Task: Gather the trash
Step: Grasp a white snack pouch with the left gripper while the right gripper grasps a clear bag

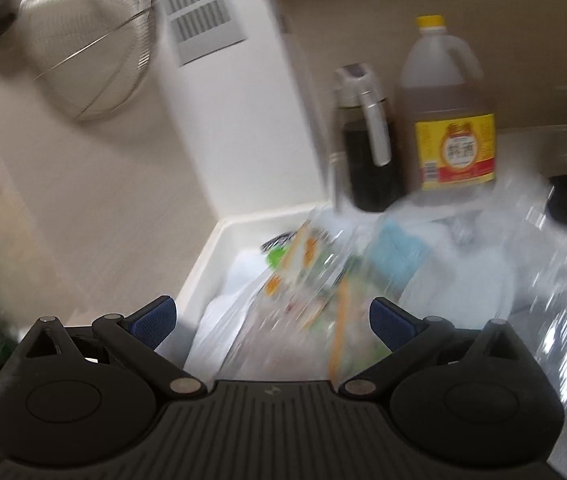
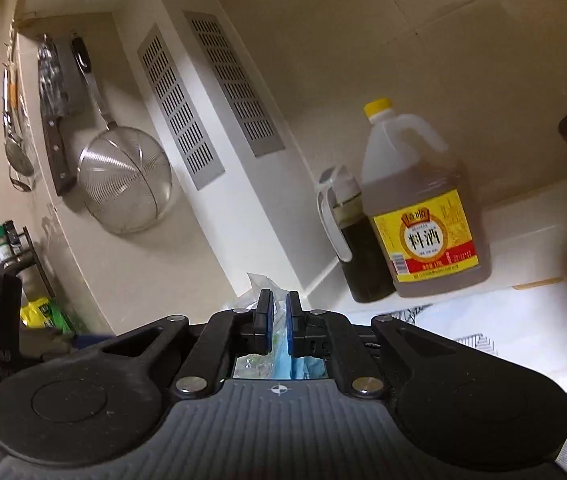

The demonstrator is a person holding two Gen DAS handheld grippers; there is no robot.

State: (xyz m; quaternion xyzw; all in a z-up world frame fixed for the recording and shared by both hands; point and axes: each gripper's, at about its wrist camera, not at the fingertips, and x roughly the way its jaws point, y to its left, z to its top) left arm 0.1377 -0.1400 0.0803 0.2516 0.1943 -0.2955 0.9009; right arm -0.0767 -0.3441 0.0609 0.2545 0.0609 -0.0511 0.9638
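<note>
Item 1, nearest. Left gripper [image 1: 273,320]: jaws spread wide, nothing between them, poised just above a blurred heap of wrappers.

Item 2. Right gripper [image 2: 279,322]: jaws drawn together and clamped on a wad of clear and pale-blue plastic trash [image 2: 279,344], which pokes out above and below the pads.

Item 3. Trash pile [image 1: 311,296]: printed orange-and-green packaging, blue sheet and crinkled clear film, lying on the white desk [image 1: 219,248] in the corner by the wall. Motion blur hides the piece count.

Item 4, behind the pile. Dark sauce dispenser [image 1: 367,140] with grey handle, touching or just beside the cooking-wine jug [image 1: 447,120], yellow cap and label. Both upright, not trash by appearance.

Item 5, farthest. Mesh strainer [image 2: 125,180] hung on the wall beside a knife [image 2: 57,120]; two vent grilles [image 2: 203,100] to the right; seasoning rack at far left, partly out of view.

Step in hand, as judged: gathering loose wrappers, one wad secured, more remaining on the desk.

Next move, as judged: lower the left gripper over the top wrapper and close on a bunched fold, since flat film may slip; keep clear of the bottles behind. No bin or bag is in view.
</note>
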